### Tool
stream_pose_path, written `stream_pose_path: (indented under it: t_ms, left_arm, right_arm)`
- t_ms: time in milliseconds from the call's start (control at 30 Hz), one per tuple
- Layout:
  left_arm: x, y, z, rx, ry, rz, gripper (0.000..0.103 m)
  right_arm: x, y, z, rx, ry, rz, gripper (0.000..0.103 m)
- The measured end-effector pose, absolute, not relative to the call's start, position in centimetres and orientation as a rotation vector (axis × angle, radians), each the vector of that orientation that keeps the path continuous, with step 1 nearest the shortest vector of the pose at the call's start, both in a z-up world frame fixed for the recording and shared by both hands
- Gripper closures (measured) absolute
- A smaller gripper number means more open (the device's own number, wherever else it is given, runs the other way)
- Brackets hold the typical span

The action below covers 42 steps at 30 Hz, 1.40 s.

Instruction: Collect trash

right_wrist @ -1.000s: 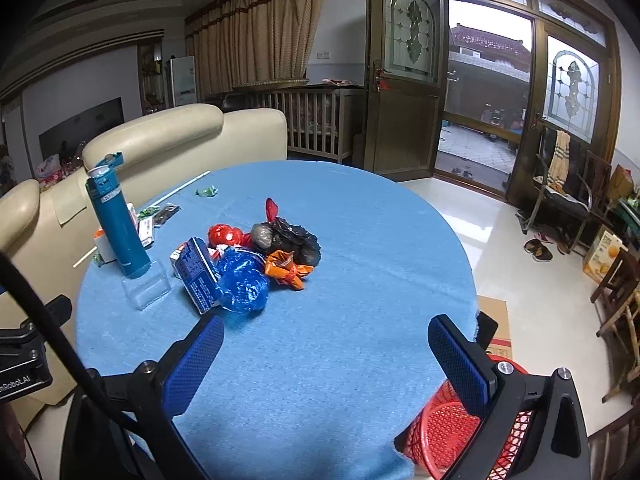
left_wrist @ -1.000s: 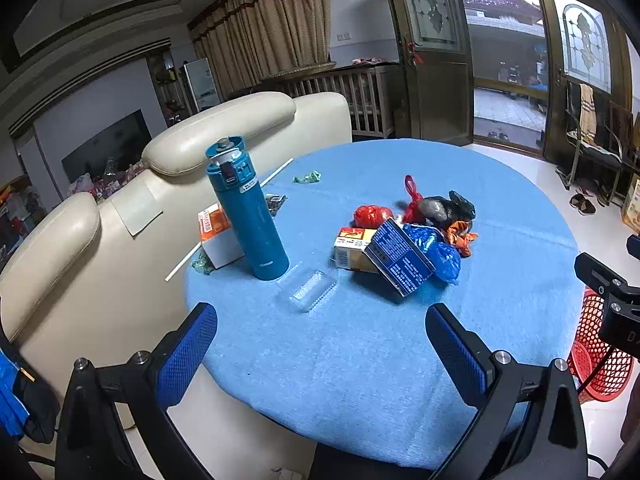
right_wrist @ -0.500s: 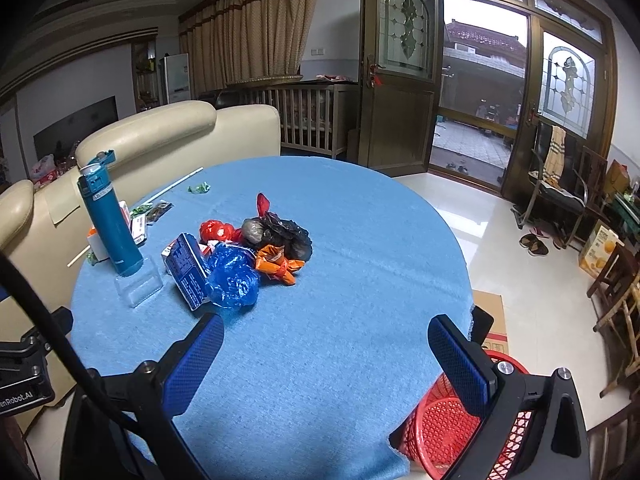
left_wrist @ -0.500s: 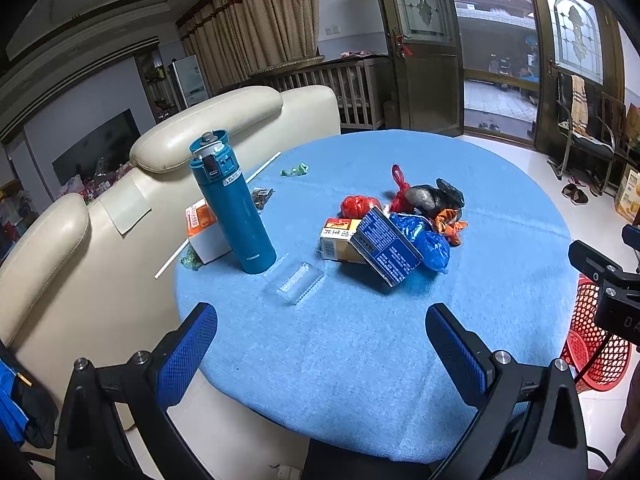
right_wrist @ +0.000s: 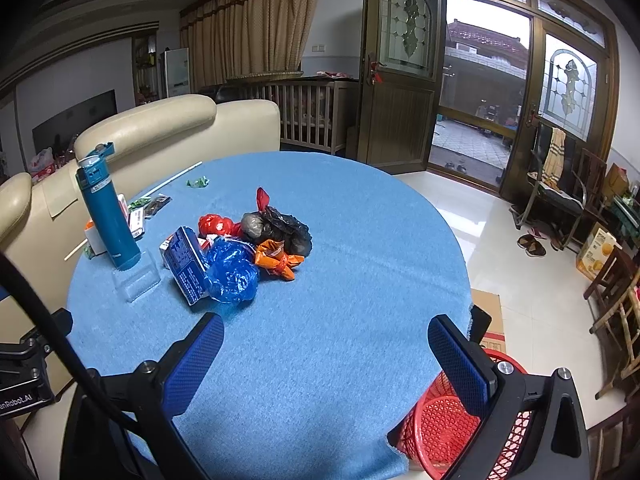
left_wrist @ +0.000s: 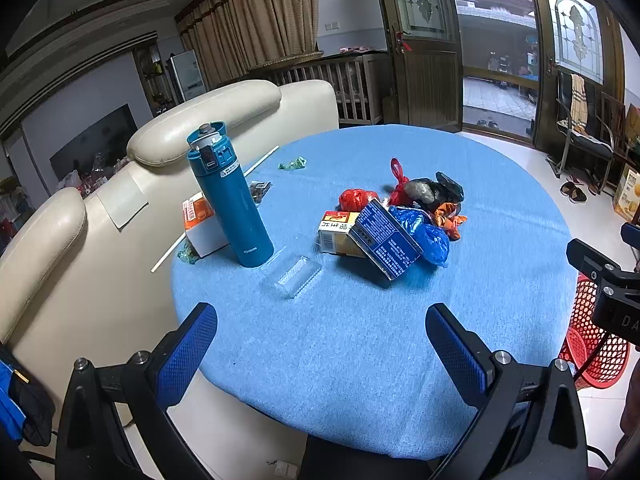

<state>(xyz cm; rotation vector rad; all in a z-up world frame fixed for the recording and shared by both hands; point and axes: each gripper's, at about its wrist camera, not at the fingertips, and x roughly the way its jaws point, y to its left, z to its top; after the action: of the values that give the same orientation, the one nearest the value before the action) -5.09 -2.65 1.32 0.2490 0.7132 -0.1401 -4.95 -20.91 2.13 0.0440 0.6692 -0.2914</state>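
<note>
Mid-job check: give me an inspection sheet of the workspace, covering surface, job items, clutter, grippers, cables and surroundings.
Surface: round table with blue cloth, near half bare.
Job's things: trash heap at centre: crumpled blue plastic bag, blue printed carton, black plastic bag, orange wrapper, red plastic bag; clear plastic tray lies apart; red mesh basket on the floor at the table's edge.
Clutter: upright teal flask, white-and-orange box, white straw, green candy wrapper.
Grippers: left gripper and right gripper both open, empty, above the table's near edge.
Cables: black cable crosses the right view.
Surroundings: cream leather sofa, open glass door, wooden chairs.
</note>
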Motion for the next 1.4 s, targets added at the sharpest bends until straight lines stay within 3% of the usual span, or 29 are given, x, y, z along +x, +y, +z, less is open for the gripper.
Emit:
stream_pose_path:
  t_ms: [767,1400]
  left_arm:
    - [-4.4,-2.3,0.4,0.24,0.743,-0.14,0.0]
    - [1.4,8.3,-3.1,0.157,0.823,0.099,0.0]
  right_arm:
    - [-4.4,-21.1,1.2,0.054,0.691,-0.284,0.0]
    - [3.1,-19.7,-2.0,0.266,0.785,0.095,0.0]
